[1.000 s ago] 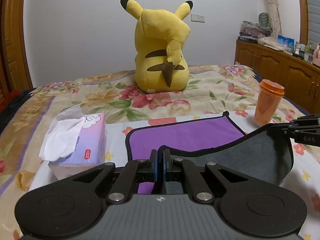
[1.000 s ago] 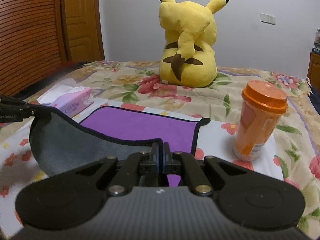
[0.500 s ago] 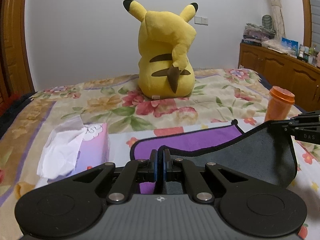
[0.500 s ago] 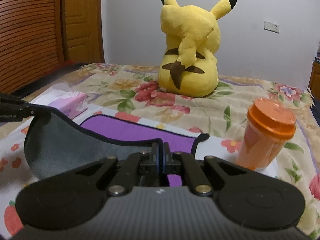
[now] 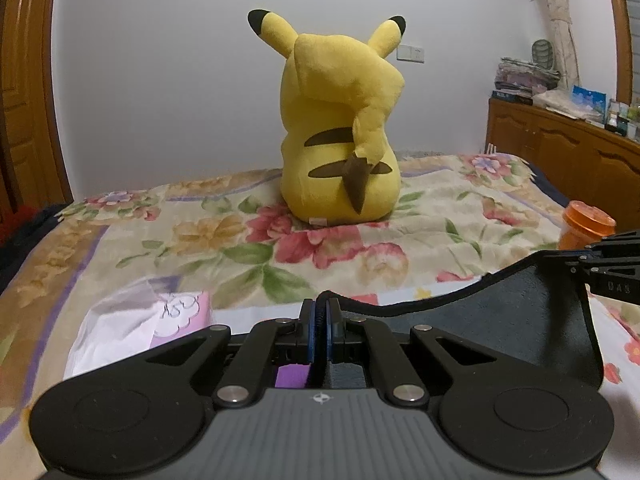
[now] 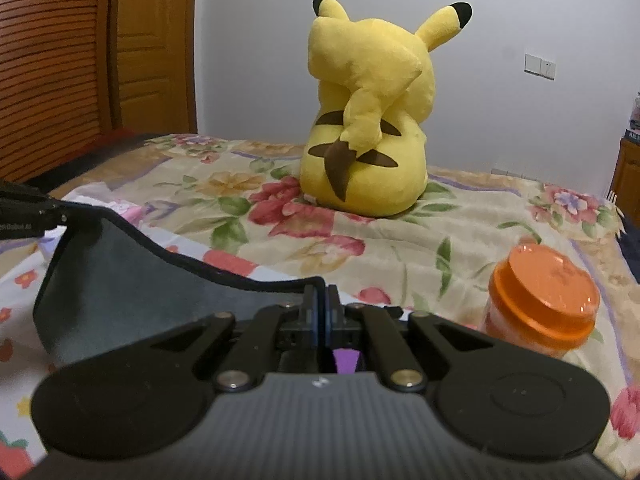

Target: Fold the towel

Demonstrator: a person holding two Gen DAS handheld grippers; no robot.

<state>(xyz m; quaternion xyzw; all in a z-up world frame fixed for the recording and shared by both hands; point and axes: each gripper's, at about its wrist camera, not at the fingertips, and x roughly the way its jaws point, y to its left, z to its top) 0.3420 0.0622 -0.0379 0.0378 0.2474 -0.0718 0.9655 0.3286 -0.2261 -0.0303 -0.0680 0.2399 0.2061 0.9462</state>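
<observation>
The towel [image 5: 500, 320] is grey on one side and purple on the other, with a black hem. It hangs slack between my two grippers above the floral bed. My left gripper [image 5: 319, 312] is shut on its left corner. My right gripper [image 6: 320, 300] is shut on its right corner, and the towel [image 6: 152, 280] sags to the left of it. The right gripper also shows at the right edge of the left wrist view [image 5: 608, 268]. The left gripper shows at the left edge of the right wrist view [image 6: 28, 216]. Only slivers of the purple side show under the jaws.
A big yellow Pikachu plush [image 5: 340, 128] sits on the bed ahead. An orange-lidded cup [image 6: 540, 304] stands at the right. A tissue box [image 5: 152, 320] lies at the left. A wooden cabinet [image 5: 568, 152] runs along the right, wooden doors [image 6: 80, 60] along the left.
Both grippers have moved forward toward the plush with the towel's near edge. The purple face that lay in view has dropped out of sight under the lifted grey side.
</observation>
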